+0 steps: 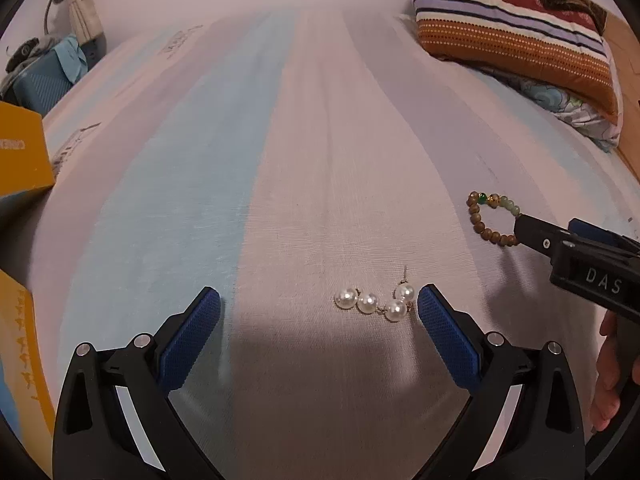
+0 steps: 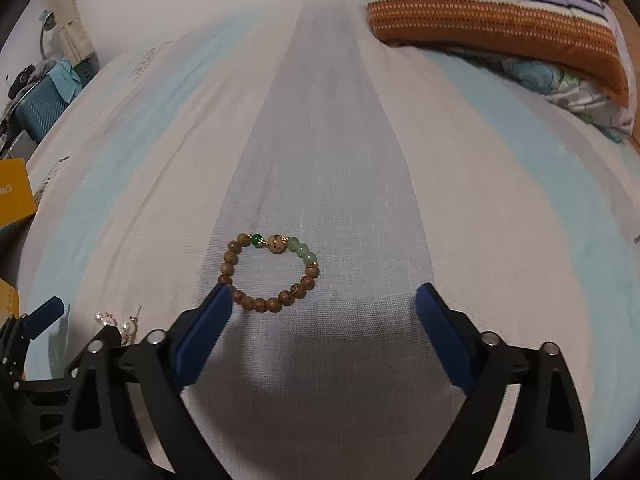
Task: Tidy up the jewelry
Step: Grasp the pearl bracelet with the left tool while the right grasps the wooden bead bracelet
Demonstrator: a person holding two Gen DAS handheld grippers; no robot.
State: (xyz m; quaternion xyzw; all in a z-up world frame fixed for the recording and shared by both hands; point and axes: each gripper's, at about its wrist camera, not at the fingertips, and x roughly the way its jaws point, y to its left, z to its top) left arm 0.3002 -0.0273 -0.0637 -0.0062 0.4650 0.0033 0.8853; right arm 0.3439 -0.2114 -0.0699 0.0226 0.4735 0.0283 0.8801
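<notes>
A pearl earring pair [image 1: 378, 301] lies on the striped bedsheet [image 1: 280, 160], just inside the right fingertip of my open left gripper [image 1: 319, 300]. A brown wooden bead bracelet [image 2: 269, 273] with green beads lies flat just beyond my open right gripper [image 2: 323, 296], its near-left edge touching the left fingertip [image 2: 218, 300]. In the left wrist view the bracelet [image 1: 490, 216] shows at the right with the right gripper [image 1: 532, 234] beside it. The pearls also show in the right wrist view [image 2: 116, 322], low left, partly hidden.
A striped orange and red pillow [image 1: 516, 28] lies on floral bedding at the far right. A yellow box [image 1: 20, 152] stands at the left edge of the bed. A blue case [image 1: 40, 84] sits beyond the bed, far left.
</notes>
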